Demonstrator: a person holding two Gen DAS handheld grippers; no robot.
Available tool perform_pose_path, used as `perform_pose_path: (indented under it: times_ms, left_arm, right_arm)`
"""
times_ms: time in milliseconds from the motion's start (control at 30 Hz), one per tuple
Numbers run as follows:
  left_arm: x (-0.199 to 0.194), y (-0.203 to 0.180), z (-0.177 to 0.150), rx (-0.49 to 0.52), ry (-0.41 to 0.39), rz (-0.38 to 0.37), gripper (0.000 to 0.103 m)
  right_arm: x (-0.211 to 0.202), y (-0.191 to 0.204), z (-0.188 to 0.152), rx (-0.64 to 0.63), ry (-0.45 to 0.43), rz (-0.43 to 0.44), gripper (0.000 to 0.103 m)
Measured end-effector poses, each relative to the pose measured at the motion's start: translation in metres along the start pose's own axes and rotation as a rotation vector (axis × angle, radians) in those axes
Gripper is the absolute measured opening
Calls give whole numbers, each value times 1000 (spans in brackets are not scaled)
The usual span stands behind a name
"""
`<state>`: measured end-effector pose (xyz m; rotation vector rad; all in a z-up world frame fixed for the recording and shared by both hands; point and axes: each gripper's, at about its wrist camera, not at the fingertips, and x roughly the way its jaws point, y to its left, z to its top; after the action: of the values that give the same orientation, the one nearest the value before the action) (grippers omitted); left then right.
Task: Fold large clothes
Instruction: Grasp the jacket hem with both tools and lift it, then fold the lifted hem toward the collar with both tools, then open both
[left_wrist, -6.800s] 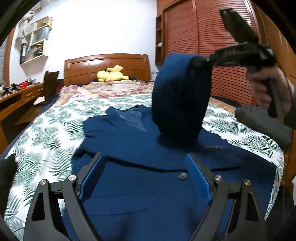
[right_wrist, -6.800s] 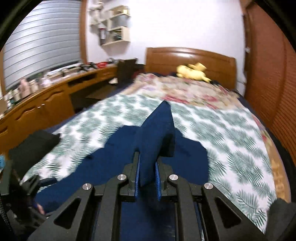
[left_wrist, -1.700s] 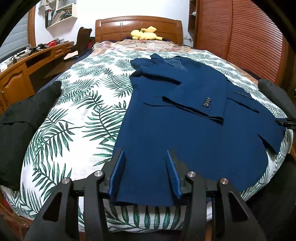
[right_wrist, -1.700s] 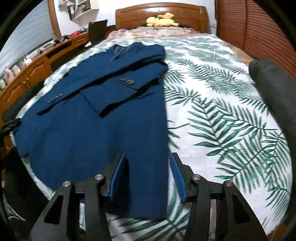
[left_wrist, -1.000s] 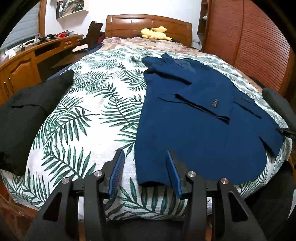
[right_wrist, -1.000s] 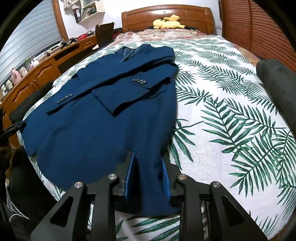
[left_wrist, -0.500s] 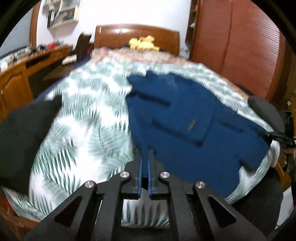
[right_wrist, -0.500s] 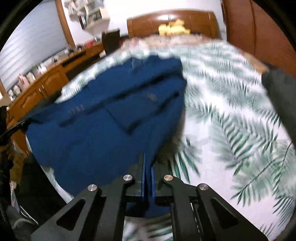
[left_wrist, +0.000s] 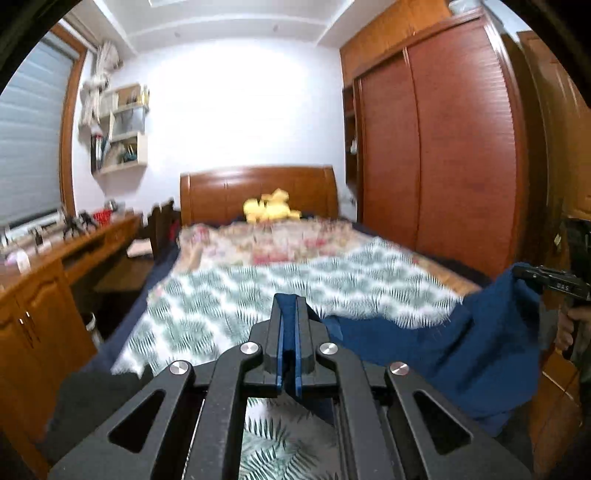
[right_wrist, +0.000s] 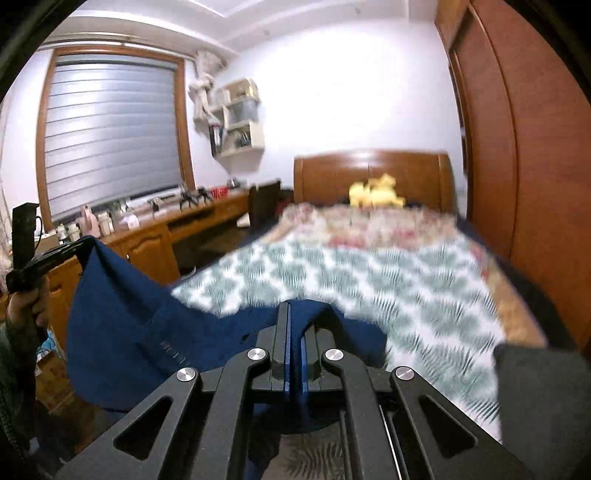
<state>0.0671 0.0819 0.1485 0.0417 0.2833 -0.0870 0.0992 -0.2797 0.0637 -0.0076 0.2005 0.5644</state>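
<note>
Your left gripper (left_wrist: 289, 306) has its fingers pinched tight on one lower corner of the dark blue suit jacket (left_wrist: 480, 354), and your right gripper (right_wrist: 293, 314) is clamped the same way on the other. The jacket hangs stretched between them, lifted above the near end of the wooden bed with the green leaf-print cover (left_wrist: 280, 280). A yellow plush toy (left_wrist: 271, 210) sits at the bed's headboard.

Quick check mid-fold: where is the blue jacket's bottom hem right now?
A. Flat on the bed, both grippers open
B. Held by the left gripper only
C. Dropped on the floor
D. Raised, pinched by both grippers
D: the left gripper and right gripper are each shut on the blue jacket, which hangs stretched between them above the bed.
</note>
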Motion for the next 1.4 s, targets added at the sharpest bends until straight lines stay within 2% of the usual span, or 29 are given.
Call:
perform_pose_path:
  times_ms: [133,267,433,533,700,867,967,1067,1133,1300,1367,1400]
  left_arm:
    - [-33,5,27,10,-70,19,4]
    - [-55,6,37,22,-110,36,4]
    - [-46,12,27,10,-95,31,4]
    - [-30,11,17,4,-56,33,5]
    - [22,16,-9,2,35,39,5]
    - [84,23,-41,-26,143,38,5]
    - [110,18,-58,-14,180,58,5]
    - [134,13,-75,-17,219,47,5]
    - [145,8,-85,-9,239,49,5]
    - [160,5,-104,-12,286,58,5]
    - [159,3,-109,-18,297,48,9]
    - [158,3,-111,-23,298,34,17]
  right_arm:
    - [-53,13,26,-50,-71,-10,3]
    - [-98,23,35,-83,-114,-37,3]
    - [-112,25,22,-68,-106,-62,3]
    - [-90,22,9,-39,-59,-82,3]
    - [-43,21,-6,-20,38,-95,3]
    - [20,10,-11,5,123,-107,4]
    - [53,4,-9,3,160,-129,4]
    - [81,0,-7,12,217,-132,4]
    - [110,-4,-8,6,259,-158,4]
    - [137,-6,-17,14,324,-182,8]
    - [140,-8,-19,30,341,-189,11]
    - [139,-8,-20,36,346,-191,17]
